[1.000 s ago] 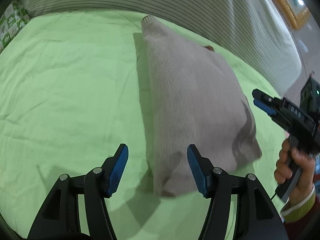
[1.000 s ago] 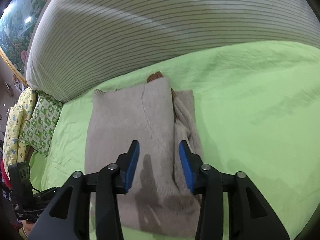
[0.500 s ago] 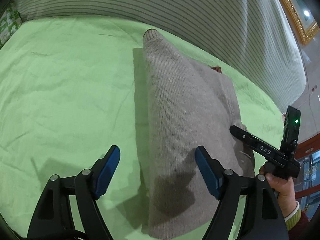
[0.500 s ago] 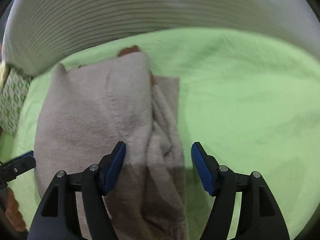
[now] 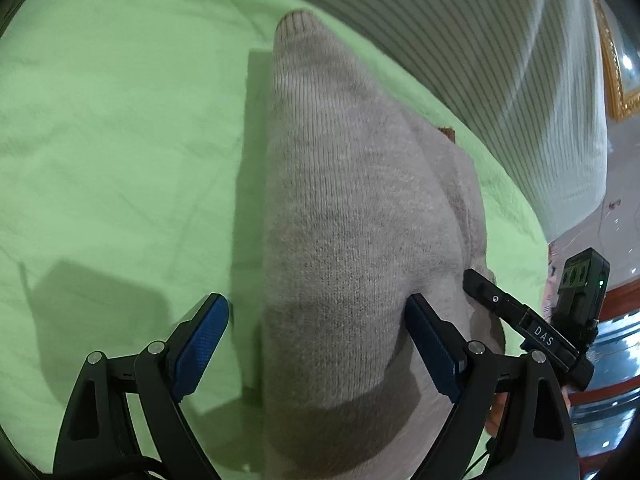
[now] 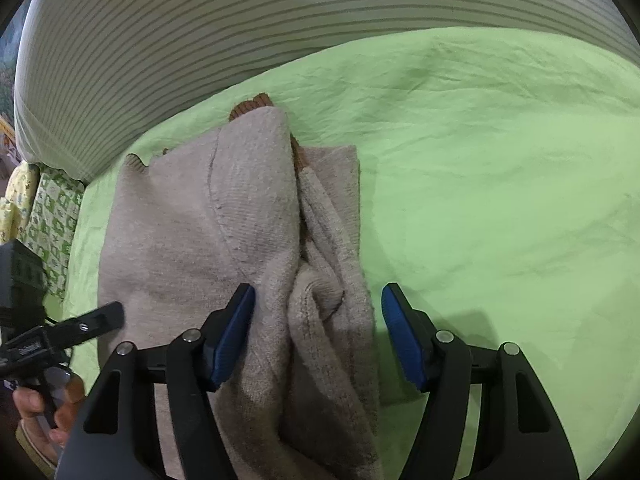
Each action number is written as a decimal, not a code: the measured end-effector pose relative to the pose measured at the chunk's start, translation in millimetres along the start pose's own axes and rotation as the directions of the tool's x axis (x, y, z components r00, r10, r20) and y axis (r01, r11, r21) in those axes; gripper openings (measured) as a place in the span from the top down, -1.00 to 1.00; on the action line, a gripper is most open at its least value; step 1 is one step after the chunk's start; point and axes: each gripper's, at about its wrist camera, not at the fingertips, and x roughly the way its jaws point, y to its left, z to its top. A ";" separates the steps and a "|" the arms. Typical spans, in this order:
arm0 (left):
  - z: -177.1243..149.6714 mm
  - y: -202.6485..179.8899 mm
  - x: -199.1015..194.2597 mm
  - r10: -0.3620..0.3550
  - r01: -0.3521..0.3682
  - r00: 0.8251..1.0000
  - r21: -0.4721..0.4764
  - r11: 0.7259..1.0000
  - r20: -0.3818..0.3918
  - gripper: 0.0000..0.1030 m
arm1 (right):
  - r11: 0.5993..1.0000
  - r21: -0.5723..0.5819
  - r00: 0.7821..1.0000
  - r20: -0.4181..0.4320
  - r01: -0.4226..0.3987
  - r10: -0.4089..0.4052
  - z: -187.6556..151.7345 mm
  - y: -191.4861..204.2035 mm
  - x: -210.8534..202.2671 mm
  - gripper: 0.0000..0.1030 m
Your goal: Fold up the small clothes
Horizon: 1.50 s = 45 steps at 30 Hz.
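Note:
A beige knit sweater (image 5: 352, 216) lies folded lengthwise on the green sheet (image 5: 120, 160). It also shows in the right wrist view (image 6: 224, 216), with a bunched sleeve (image 6: 320, 288) along its right side and a brown collar (image 6: 252, 105) at the far end. My left gripper (image 5: 316, 344) is open, its jaws straddling the sweater's near left edge. My right gripper (image 6: 318, 332) is open, its jaws either side of the bunched sleeve at the near right edge. The right gripper shows in the left wrist view (image 5: 520, 320), and the left gripper shows in the right wrist view (image 6: 72, 328).
A striped grey-white pillow or bolster (image 6: 200, 32) runs along the far edge of the bed. A green-patterned cushion (image 6: 52, 216) lies at the far left. The green sheet (image 6: 500, 160) stretches to the right. The bed edge and floor (image 5: 600, 200) are at the right.
Both grippers have moved down and closer over the sweater's near end. The right gripper's jaws opened wider than a second ago.

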 end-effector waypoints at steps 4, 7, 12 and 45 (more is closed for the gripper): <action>-2.5 0.5 8.5 -0.045 0.044 0.999 -0.030 0.999 -0.021 -0.53 | 0.999 0.035 0.999 -0.016 -0.031 0.032 2.1 -4.8 1.8 -0.25; -4.6 -0.1 10.1 -0.079 0.077 0.996 -0.062 0.995 -0.035 -0.41 | 0.997 0.061 0.998 -0.028 -0.048 0.050 1.4 -12.2 0.6 -0.25; -6.5 0.5 2.0 -0.091 0.090 0.996 -0.049 0.995 -0.017 -0.04 | 0.996 0.061 0.997 -0.041 -0.061 0.064 -2.7 -1.6 -4.9 0.24; -88.5 150.6 -147.1 0.030 -0.019 0.994 -0.108 0.994 0.102 -0.20 | 0.955 -0.070 0.946 -0.177 -0.288 0.272 -86.9 156.8 24.3 0.11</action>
